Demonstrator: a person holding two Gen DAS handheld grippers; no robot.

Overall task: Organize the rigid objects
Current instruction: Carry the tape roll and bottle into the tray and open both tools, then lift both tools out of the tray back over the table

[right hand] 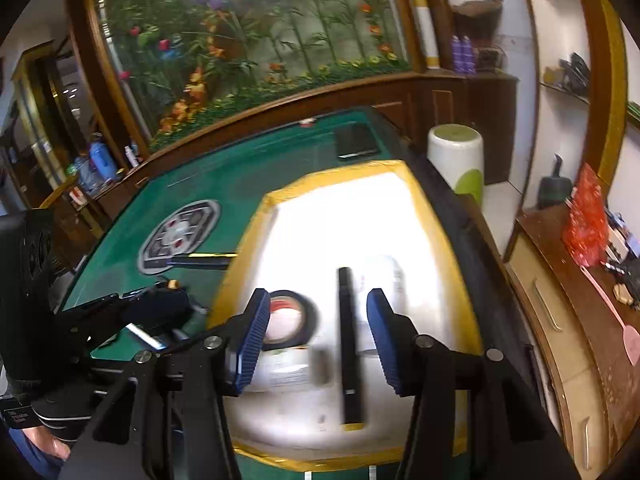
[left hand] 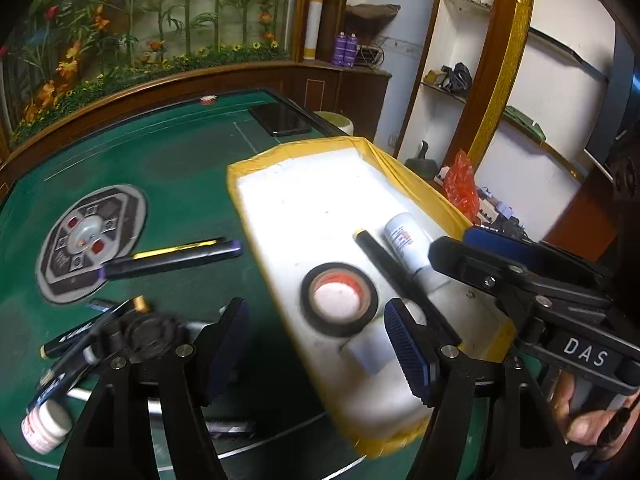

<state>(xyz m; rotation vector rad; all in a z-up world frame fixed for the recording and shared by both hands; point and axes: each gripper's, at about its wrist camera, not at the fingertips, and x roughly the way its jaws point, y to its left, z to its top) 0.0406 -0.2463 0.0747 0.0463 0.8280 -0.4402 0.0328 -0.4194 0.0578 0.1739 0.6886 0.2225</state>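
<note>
We see the left gripper (left hand: pixel 316 344) spread wide with nothing between its blue pads, hanging over the near left edge of the white tray (left hand: pixel 304 200). The right gripper (right hand: pixel 318 340) is likewise wide open and empty, poised above the tray's near end, its fingers either side of a black pen (right hand: pixel 347 344) lying lengthwise below; we cannot tell whether they touch it.

The yellow-taped tray sits along the right edge of a green felt table (left hand: pixel 180 168), which carries a round grey emblem (left hand: pixel 92 242) at its centre and a dark phone (left hand: pixel 280 119) near the far edge. A floral mural (right hand: pixel 248 40) and wooden shelving stand behind.

Inside the tray lie a roll of black tape (left hand: pixel 339 299), the pen and a white tube (left hand: pixel 404 240) just beside it. On the felt, left of the tray, rest a purple-capped marker (left hand: pixel 172 258), a heap of pens (left hand: pixel 80 344) and a small white bottle (left hand: pixel 46 426).
</note>
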